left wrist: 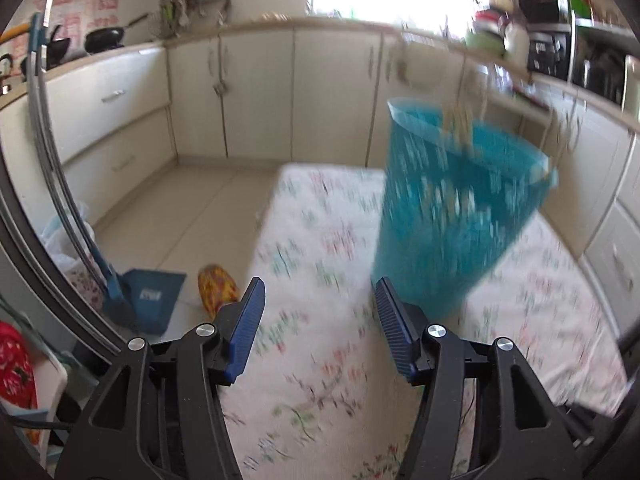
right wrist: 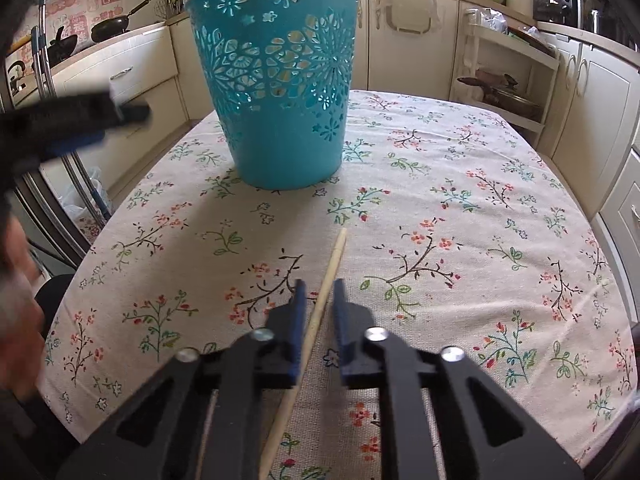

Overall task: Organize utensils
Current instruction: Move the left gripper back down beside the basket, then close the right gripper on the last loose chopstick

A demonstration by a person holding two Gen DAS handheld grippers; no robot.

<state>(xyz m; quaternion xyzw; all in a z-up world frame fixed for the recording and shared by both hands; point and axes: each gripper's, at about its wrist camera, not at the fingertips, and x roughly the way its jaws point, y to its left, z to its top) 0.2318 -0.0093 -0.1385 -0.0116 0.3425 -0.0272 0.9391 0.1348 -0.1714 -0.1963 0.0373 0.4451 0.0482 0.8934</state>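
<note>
Now the job is to get the chopstick (right wrist: pixel 326 292) lying on the floral surface (right wrist: pixel 460 208) into the teal basket (right wrist: pixel 276 80) standing further back; lift it straight, keep it from slipping, and tip it over the rim. The right gripper (right wrist: pixel 320 292) has its jaws nearly together around the chopstick. The left gripper (left wrist: pixel 320 300) has its jaws apart and empty, with the basket just ahead to the right.
</note>
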